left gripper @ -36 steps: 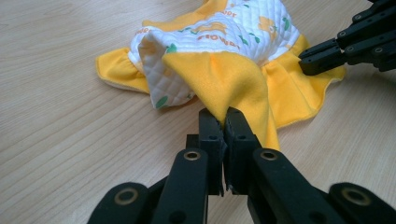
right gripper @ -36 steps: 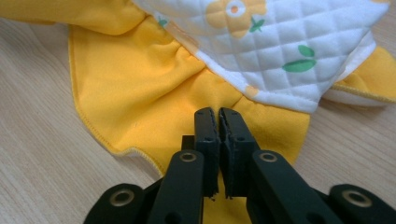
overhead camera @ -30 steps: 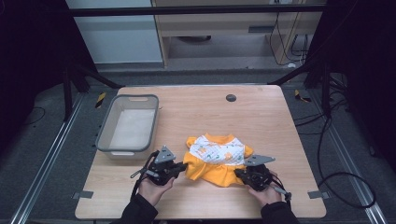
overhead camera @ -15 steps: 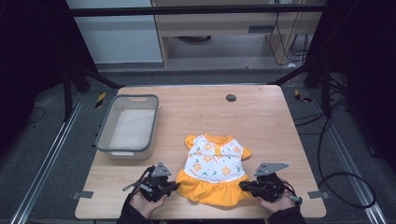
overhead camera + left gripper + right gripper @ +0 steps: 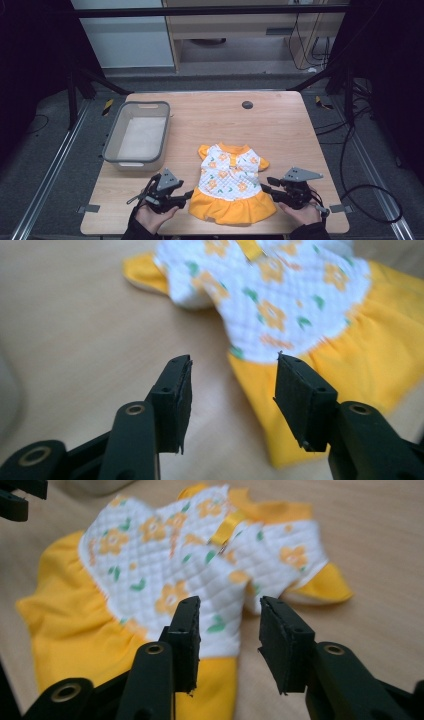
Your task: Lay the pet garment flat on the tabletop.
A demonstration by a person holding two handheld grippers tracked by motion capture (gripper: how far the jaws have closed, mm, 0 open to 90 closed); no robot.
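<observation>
Yellow-skirted dress (image 5: 231, 186), one; grey bin (image 5: 136, 134), one

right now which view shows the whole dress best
The high view: the dress lies spread flat, bodice, sleeves and orange skirt all visible. The left gripper view crops it to one blurred side; the right gripper view shows most of it close, partly behind its fingers.

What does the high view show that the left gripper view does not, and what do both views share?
High view alone: the grey tub, the person's hands, the right gripper and the whole tabletop. Left gripper view alone: a close look between the left gripper pads, which stand apart with nothing between them. Both: the small dress with its yellow skirt, spread flat on the wood.
</observation>
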